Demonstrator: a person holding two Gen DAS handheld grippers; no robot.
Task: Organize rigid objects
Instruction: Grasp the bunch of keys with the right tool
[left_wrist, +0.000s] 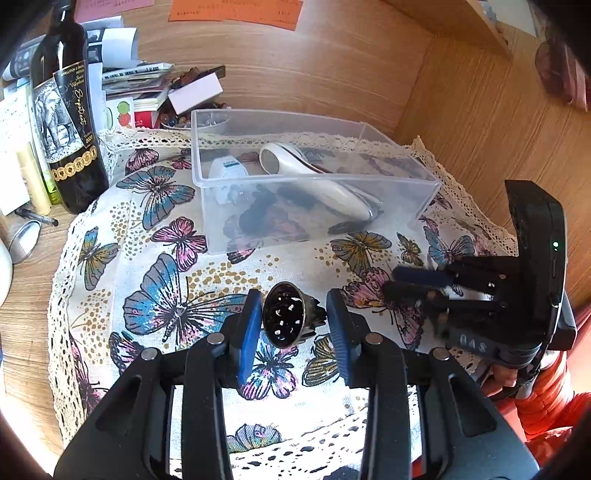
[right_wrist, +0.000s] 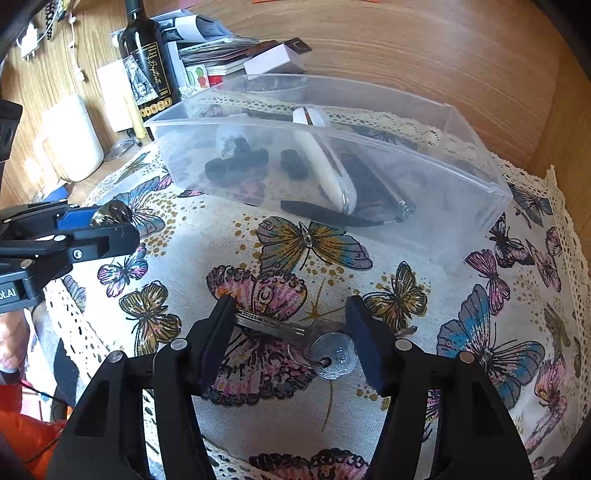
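Note:
A small shiny black-and-silver round object (left_wrist: 286, 315) lies on the butterfly cloth between the fingers of my open left gripper (left_wrist: 293, 325); the left pad is close to it, the right pad apart. In the right wrist view that gripper (right_wrist: 107, 221) is at the left with the object (right_wrist: 112, 213). My right gripper (right_wrist: 291, 338) is open around a silver key with a ring and round tag (right_wrist: 295, 338) lying flat on the cloth. It shows at the right in the left wrist view (left_wrist: 399, 282). A clear plastic box (left_wrist: 424, 199) holds a white device (left_wrist: 314, 181) and dark pieces.
A dark wine bottle (left_wrist: 70, 122) stands at the back left beside stacked papers and small boxes (left_wrist: 155, 85). A white jug (right_wrist: 74, 140) stands left of the cloth. Wooden walls (left_wrist: 461, 110) close off the back and right. A pen (left_wrist: 37, 216) lies on the desk.

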